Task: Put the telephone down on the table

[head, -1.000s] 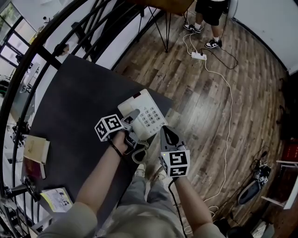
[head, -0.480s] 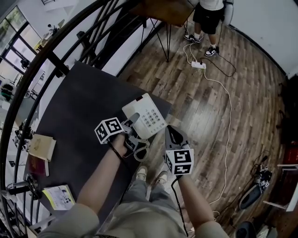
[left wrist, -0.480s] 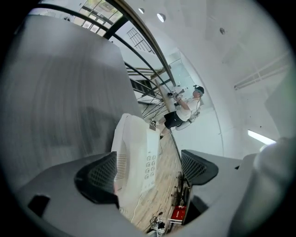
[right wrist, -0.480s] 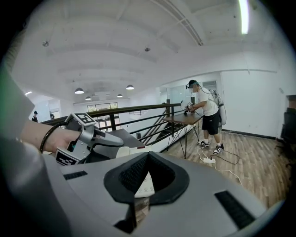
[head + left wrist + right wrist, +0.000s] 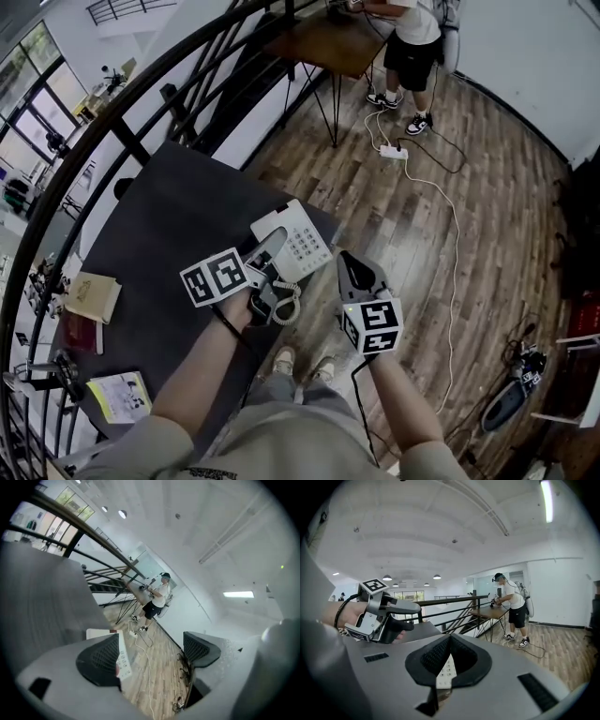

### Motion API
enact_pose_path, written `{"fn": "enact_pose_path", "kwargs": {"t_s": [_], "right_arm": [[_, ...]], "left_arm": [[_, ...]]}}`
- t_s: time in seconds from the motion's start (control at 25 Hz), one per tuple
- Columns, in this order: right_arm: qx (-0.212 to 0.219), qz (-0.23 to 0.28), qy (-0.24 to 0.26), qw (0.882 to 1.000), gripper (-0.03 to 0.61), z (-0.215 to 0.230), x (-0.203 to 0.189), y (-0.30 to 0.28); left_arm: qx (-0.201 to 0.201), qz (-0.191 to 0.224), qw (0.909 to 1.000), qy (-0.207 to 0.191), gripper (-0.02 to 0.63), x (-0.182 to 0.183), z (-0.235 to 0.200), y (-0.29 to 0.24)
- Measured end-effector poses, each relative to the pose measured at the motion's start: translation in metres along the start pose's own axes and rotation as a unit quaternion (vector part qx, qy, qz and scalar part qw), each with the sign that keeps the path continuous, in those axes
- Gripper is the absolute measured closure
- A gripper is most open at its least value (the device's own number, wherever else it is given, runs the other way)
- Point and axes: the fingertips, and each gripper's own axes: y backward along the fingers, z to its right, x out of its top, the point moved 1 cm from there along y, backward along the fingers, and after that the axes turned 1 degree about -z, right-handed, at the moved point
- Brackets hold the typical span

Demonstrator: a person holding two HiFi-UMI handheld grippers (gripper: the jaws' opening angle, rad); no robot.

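Telephone (image 5: 298, 242) on table (image 5: 159, 234), partly hidden by L claw (image 5: 151, 651), jaws apart (R claw (image 5: 450, 644) closed, empty).

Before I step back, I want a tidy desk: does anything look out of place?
The telephone sits askew at the near corner of the table, close to the edge, and its coiled cord lies bunched right at that edge.

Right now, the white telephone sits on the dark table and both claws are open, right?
Not quite. Only the left claw is open, jaws apart and empty in the left gripper view. The right claw is shut, jaws together in the right gripper view. The white telephone does sit on the dark table.
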Motion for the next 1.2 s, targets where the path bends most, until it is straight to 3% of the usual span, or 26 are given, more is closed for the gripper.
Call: {"fn": "enact_pose_path", "kwargs": {"t_s": [0.16, 0.28, 0.48, 0.56, 0.68, 0.76, 0.96, 1.08, 1.2], "right_arm": [[0.003, 0.035, 0.016, 0.999, 0.578, -0.003, 0.039, 0.025], [-0.002, 0.066, 0.026, 0.997, 0.578, 0.0, 0.07, 0.045], [-0.009, 0.099, 0.025, 0.995, 0.578, -0.004, 0.102, 0.077], [-0.005, 0.106, 0.017, 0.994, 0.578, -0.007, 0.11, 0.089], [0.003, 0.124, 0.009, 0.992, 0.578, -0.013, 0.128, 0.109], [0.006, 0.138, 0.006, 0.99, 0.578, -0.018, 0.14, 0.122], [0.024, 0.165, 0.019, 0.986, 0.578, -0.036, 0.163, 0.154], [0.029, 0.171, 0.022, 0.985, 0.578, -0.043, 0.168, 0.17], [0.031, 0.173, 0.038, 0.984, 0.578, -0.054, 0.165, 0.178]], "left_arm": [[-0.014, 0.028, 0.9934, -0.11, 0.181, 0.018, 0.048, 0.03], [-0.035, 0.053, 0.9847, -0.162, 0.19, 0.031, 0.089, 0.051], [-0.058, 0.109, 0.9621, -0.243, 0.304, 0.05, 0.142, 0.088], [-0.067, 0.126, 0.9543, -0.263, 0.309, 0.052, 0.156, 0.101], [-0.074, 0.15, 0.9394, -0.299, 0.422, 0.051, 0.175, 0.119], [-0.078, 0.163, 0.9313, -0.317, 0.437, 0.048, 0.183, 0.129], [-0.09, 0.177, 0.9236, -0.328, 0.441, 0.041, 0.194, 0.15], [-0.087, 0.179, 0.9155, -0.35, 0.533, 0.033, 0.196, 0.163], [-0.083, 0.179, 0.9108, -0.363, 0.569, 0.024, 0.194, 0.175]]}}
